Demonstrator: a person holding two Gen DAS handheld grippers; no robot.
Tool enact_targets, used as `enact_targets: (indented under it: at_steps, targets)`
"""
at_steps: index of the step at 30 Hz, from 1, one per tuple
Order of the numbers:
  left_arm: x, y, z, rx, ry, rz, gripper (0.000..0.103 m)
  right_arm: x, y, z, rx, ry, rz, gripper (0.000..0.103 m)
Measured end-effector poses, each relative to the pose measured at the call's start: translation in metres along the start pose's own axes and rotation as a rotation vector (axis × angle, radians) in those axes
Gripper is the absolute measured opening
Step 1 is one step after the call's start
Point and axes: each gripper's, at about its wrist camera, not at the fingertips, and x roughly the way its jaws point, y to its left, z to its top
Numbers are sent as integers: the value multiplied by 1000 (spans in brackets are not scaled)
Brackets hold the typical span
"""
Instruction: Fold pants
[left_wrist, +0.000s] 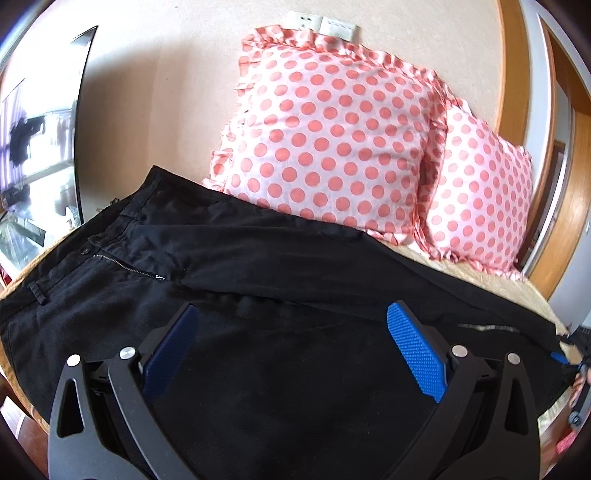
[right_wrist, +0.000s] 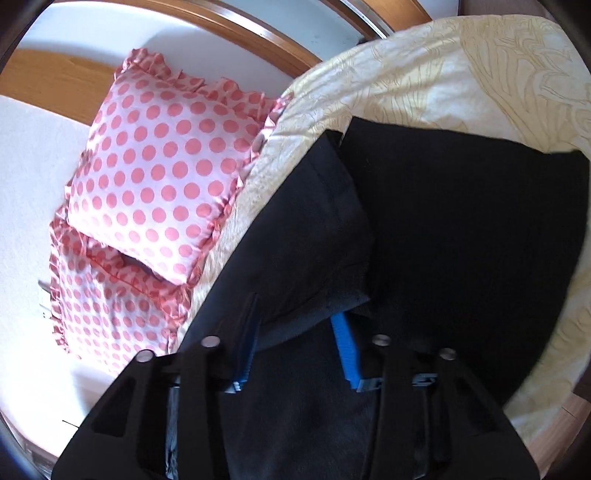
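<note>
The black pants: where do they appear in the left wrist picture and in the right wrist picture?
Left wrist: the black pants fill the lower half, with the zipper at the left.
Right wrist: the black pants fill the centre and right, on the yellow bed cover.
Shared landmark: the dotted pink pillows.

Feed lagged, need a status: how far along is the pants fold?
Done: the black pants lie spread on the bed, legs apart. In hand: the right gripper has a hem between its fingers; the left gripper hovers open. Left: every fold.
</note>
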Motion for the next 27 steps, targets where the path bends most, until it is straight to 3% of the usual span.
enact_targets:
  at_steps: [3, 5, 8, 12, 15, 17, 19, 24, 27]
  targets:
    - [3, 3, 3, -13, 15, 4, 101, 11, -5, 7, 16, -16, -2, 17]
    - [6, 5, 4, -10, 30, 3, 101, 19, -10, 14, 42, -4, 42, 6]
    - [6, 9, 6, -9, 24, 14, 101, 7, -13, 23, 44, -30, 134, 4]
    - [6, 14, 10, 34, -2, 56, 101, -39, -23, 25, 27, -127, 207, 3]
    - [10, 15, 15, 107, 7, 113, 101, -61, -39, 15, 16, -137, 172, 3]
    - [15, 20, 23, 121, 37, 111, 101, -58, -54, 9, 46, -104, 143, 3]
    - [23, 27, 34, 96, 74, 92, 101, -51, -66, 5, 77, -83, 137, 1]
    - [63, 63, 83, -78, 156, 39, 101, -50, -56, 5, 7, -103, 116, 3]
    - [95, 73, 113, -118, 178, 70, 101, -49, -60, 6, 16, -89, 129, 3]
